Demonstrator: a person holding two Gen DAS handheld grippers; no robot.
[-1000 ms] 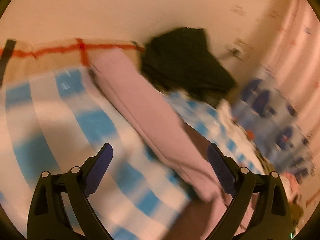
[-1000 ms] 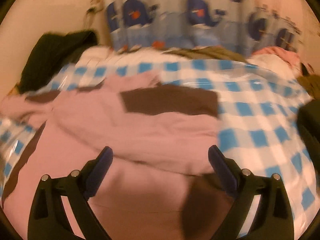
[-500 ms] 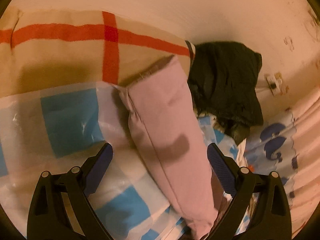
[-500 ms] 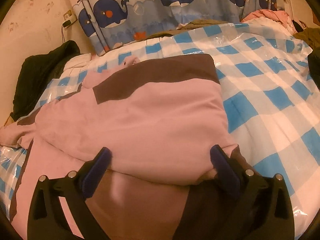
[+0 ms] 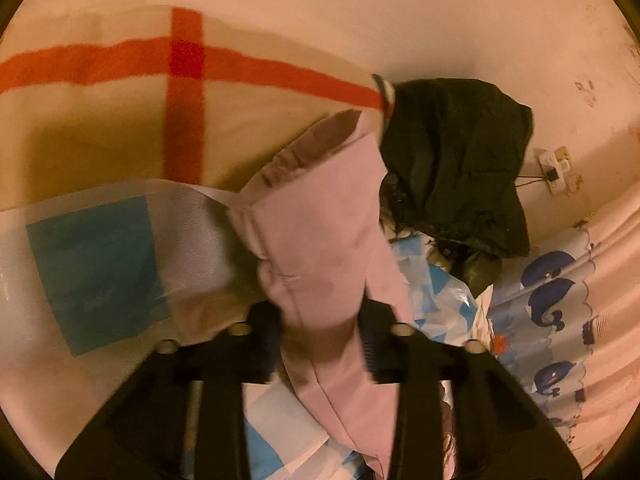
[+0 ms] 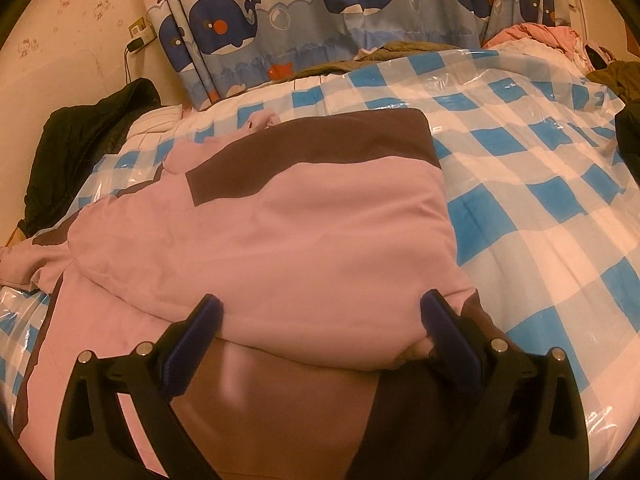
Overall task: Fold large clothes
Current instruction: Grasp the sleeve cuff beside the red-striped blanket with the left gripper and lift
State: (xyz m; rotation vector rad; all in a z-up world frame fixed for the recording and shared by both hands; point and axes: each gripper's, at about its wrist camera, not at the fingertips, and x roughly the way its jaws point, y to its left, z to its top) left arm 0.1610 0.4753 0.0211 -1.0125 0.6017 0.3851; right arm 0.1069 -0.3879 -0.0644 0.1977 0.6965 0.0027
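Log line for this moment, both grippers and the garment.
left gripper: shut on pink sleeve | right gripper: open, over folded pink garment | surface: blue checked sheet | step: fold in progress

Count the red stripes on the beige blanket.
2: one stripe runs across, the other stripe runs down, crossing it. More may be hidden under the checked sheet.

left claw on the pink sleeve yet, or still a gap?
Touching. In the left wrist view the left claw has closed in on the pink sleeve: fabric fills the space between both fingers and runs on below them, no gap visible.
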